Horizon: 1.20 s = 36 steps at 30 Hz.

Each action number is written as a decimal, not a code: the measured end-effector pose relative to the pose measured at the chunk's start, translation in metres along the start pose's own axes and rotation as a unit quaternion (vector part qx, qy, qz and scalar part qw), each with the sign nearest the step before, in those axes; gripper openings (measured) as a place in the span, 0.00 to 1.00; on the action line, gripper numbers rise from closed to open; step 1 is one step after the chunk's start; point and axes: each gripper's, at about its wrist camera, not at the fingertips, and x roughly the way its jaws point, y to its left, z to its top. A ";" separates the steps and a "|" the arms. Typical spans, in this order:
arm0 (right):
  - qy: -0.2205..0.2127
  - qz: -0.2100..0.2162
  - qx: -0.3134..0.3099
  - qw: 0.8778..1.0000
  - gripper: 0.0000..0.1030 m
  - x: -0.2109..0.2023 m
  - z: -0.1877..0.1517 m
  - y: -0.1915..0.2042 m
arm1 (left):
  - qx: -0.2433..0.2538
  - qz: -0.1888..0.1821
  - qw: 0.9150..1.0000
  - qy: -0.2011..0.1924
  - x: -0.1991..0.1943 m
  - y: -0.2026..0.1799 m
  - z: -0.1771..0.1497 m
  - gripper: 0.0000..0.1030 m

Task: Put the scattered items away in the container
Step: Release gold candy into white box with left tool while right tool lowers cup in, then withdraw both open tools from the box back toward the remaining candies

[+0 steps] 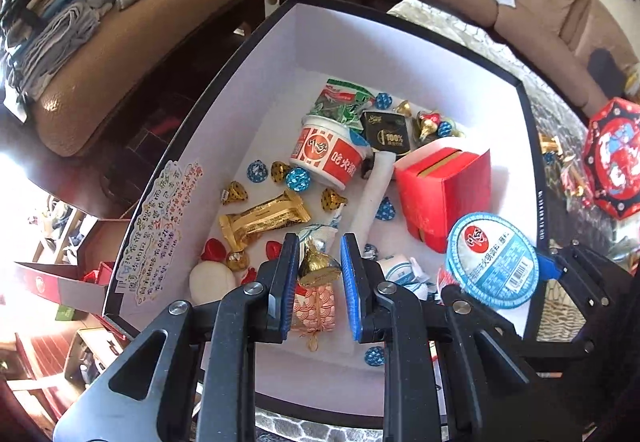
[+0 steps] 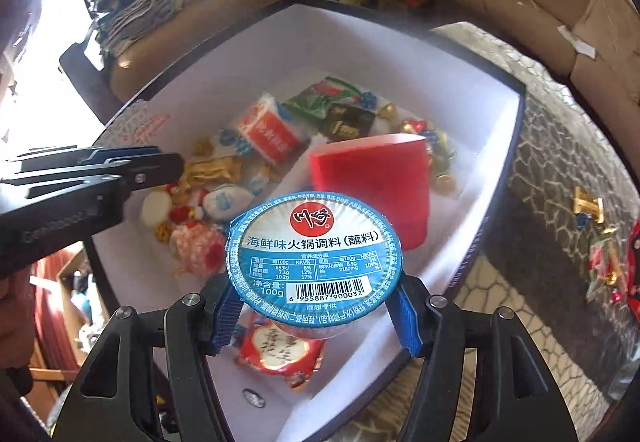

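Observation:
A large black box with white lining (image 1: 304,42) (image 2: 496,146) holds several candies, a red carton (image 1: 444,186) (image 2: 372,178) and a red-and-white sauce cup (image 1: 332,154). My left gripper (image 1: 320,270) is over the box, its blue pads around a gold foil candy (image 1: 318,262) that touches only the left pad. My right gripper (image 2: 316,314) is shut on a blue-lidded sauce cup (image 2: 316,254), held above the box; it also shows in the left wrist view (image 1: 494,262). The left gripper shows at the left of the right wrist view (image 2: 156,166).
Loose candies (image 2: 588,206) and a red octagonal box (image 1: 616,158) lie on the patterned tablecloth (image 2: 560,162) right of the box. A brown sofa (image 1: 132,54) with folded clothes stands behind. A red box (image 1: 56,282) sits low at the left.

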 end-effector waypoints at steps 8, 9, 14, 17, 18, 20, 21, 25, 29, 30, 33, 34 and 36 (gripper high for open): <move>-0.022 -0.006 -0.012 1.000 0.69 -0.004 0.005 -0.003 | -0.002 0.040 0.999 -0.014 -0.003 0.001 0.005 0.63; -0.033 -0.015 -0.015 0.999 0.76 -0.011 0.005 -0.006 | -0.009 0.044 0.999 -0.021 -0.006 0.002 0.007 0.79; -0.111 -0.047 0.001 0.993 0.86 -0.058 0.000 -0.031 | -0.076 -0.016 0.995 -0.056 -0.024 0.015 0.010 0.86; -0.155 -0.051 0.062 0.985 0.93 -0.088 -0.011 -0.067 | -0.097 -0.059 0.991 -0.074 -0.034 0.013 0.010 0.86; -0.167 -0.052 0.085 0.981 0.93 -0.097 -0.017 -0.081 | -0.095 -0.069 0.990 -0.083 -0.038 0.009 0.010 0.86; -0.182 -0.045 0.123 0.975 0.93 -0.109 -0.021 -0.104 | -0.085 -0.077 0.989 -0.098 -0.047 -0.002 0.010 0.88; -0.190 -0.028 0.149 0.970 0.93 -0.115 -0.027 -0.119 | -0.076 -0.078 0.988 -0.105 -0.050 -0.011 0.011 0.88; -0.217 -0.002 0.218 0.951 0.93 -0.137 -0.049 -0.164 | -0.025 -0.077 0.989 -0.123 -0.058 -0.053 0.013 0.88; -0.234 -0.043 0.247 0.939 0.93 -0.160 -0.075 -0.195 | 0.030 -0.074 0.988 -0.132 -0.059 -0.100 0.010 0.88; -0.238 -0.053 0.255 0.936 0.93 -0.165 -0.082 -0.202 | 0.041 -0.075 0.987 -0.133 -0.059 -0.111 0.009 0.88; -0.246 -0.084 0.284 0.923 0.93 -0.177 -0.108 -0.223 | 0.063 -0.086 0.985 -0.132 -0.058 -0.140 0.005 0.88; -0.247 -0.093 0.292 0.919 0.93 -0.179 -0.115 -0.230 | 0.070 -0.088 0.985 -0.132 -0.057 -0.150 0.004 0.88; -0.247 -0.110 0.309 0.912 0.93 -0.182 -0.128 -0.243 | 0.083 -0.085 0.983 -0.137 -0.058 -0.168 0.002 0.88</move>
